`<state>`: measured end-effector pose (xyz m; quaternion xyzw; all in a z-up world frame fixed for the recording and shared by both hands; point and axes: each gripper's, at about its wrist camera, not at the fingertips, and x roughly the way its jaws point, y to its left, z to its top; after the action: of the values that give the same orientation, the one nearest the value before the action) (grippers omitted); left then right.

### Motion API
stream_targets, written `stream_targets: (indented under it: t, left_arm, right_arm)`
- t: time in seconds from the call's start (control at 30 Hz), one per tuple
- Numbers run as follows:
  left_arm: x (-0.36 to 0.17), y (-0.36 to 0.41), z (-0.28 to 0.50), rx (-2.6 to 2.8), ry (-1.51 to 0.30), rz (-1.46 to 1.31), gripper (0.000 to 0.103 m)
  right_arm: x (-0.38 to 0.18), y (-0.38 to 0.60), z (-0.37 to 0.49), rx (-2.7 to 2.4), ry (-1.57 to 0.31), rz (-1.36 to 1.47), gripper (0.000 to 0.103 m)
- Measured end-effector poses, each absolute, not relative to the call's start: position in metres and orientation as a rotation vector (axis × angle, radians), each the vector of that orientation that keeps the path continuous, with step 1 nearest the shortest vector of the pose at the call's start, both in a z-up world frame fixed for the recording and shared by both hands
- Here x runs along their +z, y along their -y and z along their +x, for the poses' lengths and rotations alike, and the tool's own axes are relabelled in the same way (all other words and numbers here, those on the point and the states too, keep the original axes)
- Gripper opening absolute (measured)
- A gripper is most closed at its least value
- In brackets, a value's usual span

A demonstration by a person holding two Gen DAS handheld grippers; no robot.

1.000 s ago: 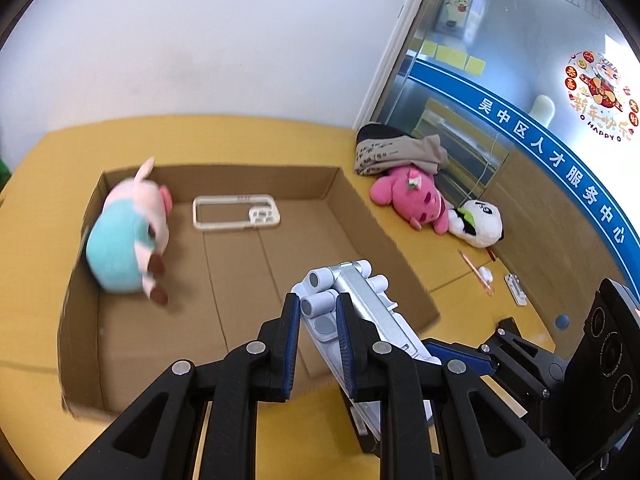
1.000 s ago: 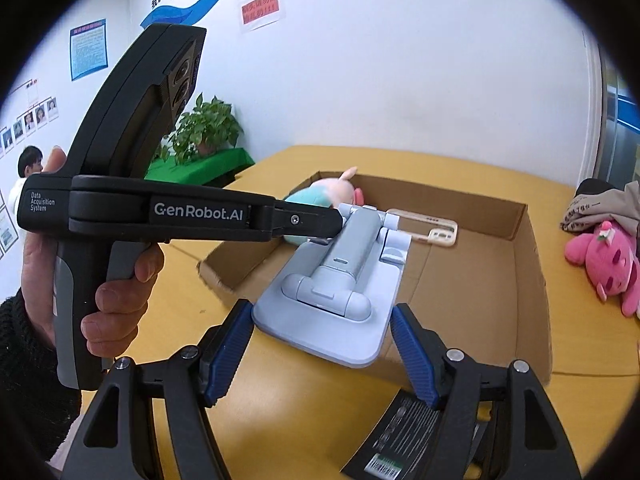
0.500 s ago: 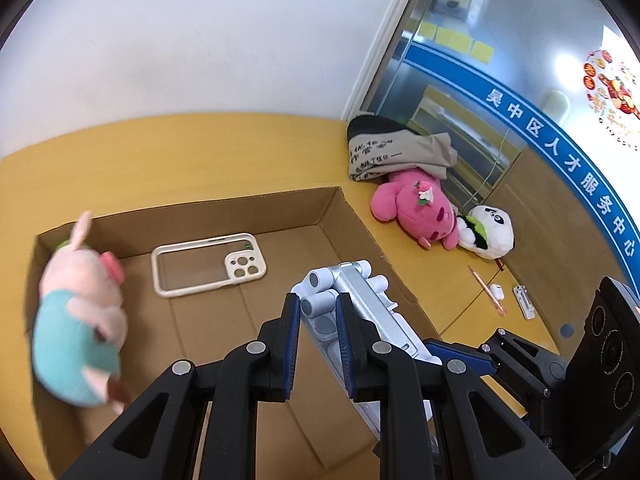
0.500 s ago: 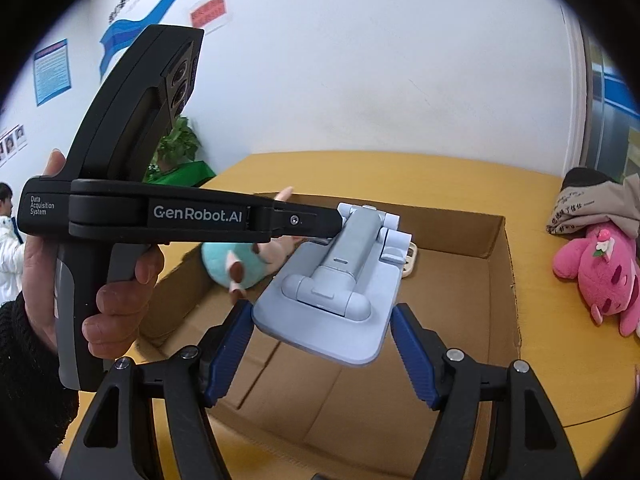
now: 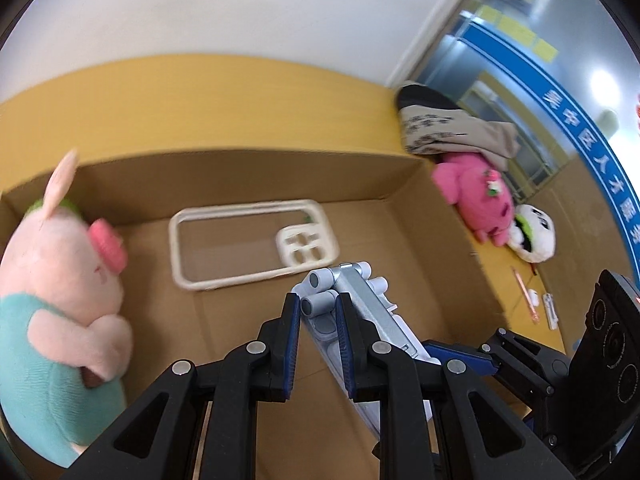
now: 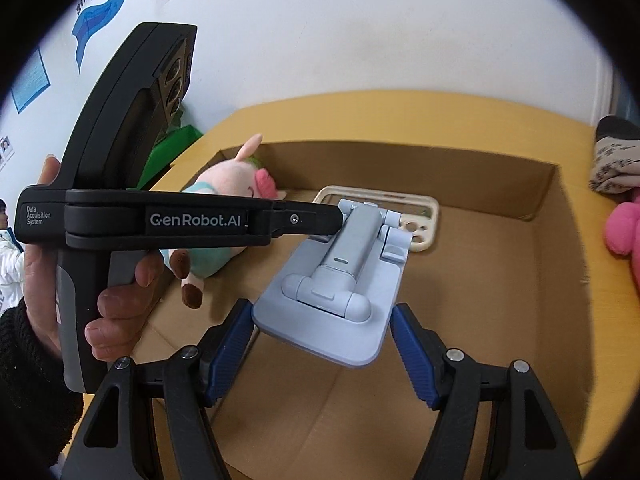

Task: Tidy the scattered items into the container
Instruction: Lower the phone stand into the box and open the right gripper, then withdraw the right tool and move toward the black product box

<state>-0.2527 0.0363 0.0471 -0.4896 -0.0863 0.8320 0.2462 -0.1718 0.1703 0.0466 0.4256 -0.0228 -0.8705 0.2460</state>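
Two grippers carry one pale blue folding stand (image 6: 340, 280) above the floor of the cardboard box (image 5: 440, 216). Left in the box lies a plush pig (image 5: 60, 300); beside it, a cream phone case (image 5: 248, 248). The left gripper (image 5: 318, 340) pinches the stand's hinge end narrowly; the right gripper (image 6: 322, 344) clamps its broad base. Right of the box, a pink plush (image 5: 476, 200) waits. Risk: uneven release would tip the stand onto the case.

the left gripper (image 6: 340, 220) is a black handheld unit printed "genrobot.ai" and "data acquisition system", with round lenses on its upright body. above that print, a screw. the right gripper (image 6: 324, 354) has black fingers, ribbed blue pads (image 6: 230, 350), silver rivets. a black knitted sleeve (image 6: 24, 380) below the print.
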Motion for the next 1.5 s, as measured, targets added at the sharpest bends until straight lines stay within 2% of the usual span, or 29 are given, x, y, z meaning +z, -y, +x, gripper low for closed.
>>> stream_targets:
  t: [0.23, 0.47, 0.67, 0.73, 0.8, 0.93, 1.1, 1.23, 1.3, 1.37, 1.5]
  left_arm:
    - [0.022, -0.012, -0.265, 2.282, 0.301, -1.412, 0.018]
    - [0.002, -0.016, -0.267, 2.268, 0.268, -1.495, 0.019]
    - [0.002, -0.02, -0.266, 2.281, 0.237, -1.497, 0.019]
    - [0.005, -0.021, -0.264, 2.311, 0.205, -1.492, 0.025]
    - [0.01, -0.018, -0.261, 2.33, 0.212, -1.465, 0.047]
    - [0.037, -0.011, -0.243, 2.412, 0.201, -1.358, 0.058]
    - [0.087, -0.004, -0.186, 2.564, 0.118, -1.138, 0.082]
    - [0.119, -0.004, -0.124, 2.689, 0.034, -0.957, 0.086]
    - [0.131, -0.006, -0.092, 2.755, -0.007, -0.89, 0.096]
    - [0.14, -0.007, -0.058, 2.81, -0.012, -0.819, 0.101]
    - [0.146, -0.011, -0.014, 2.823, -0.024, -0.761, 0.102]
  right_arm:
    - [0.026, -0.142, -0.196, -2.286, 0.093, 1.264, 0.07]
    - [0.007, -0.139, -0.205, -2.207, 0.12, 1.393, 0.07]
    - [-0.003, -0.131, -0.209, -2.185, 0.071, 1.463, 0.071]
    - [-0.006, -0.127, -0.208, -2.159, 0.063, 1.486, 0.072]
    - [-0.007, -0.126, -0.207, -2.131, 0.081, 1.482, 0.072]
    - [0.009, -0.134, -0.197, -2.193, 0.067, 1.444, 0.072]
    - [0.055, -0.154, -0.149, -2.365, 0.031, 1.283, 0.075]
    - [0.086, -0.159, -0.095, -2.516, -0.083, 1.148, 0.077]
    - [0.096, -0.167, -0.068, -2.613, -0.101, 1.09, 0.077]
    - [0.105, -0.179, -0.045, -2.669, -0.07, 1.052, 0.077]
    - [0.116, -0.19, -0.014, -2.723, -0.065, 1.009, 0.077]
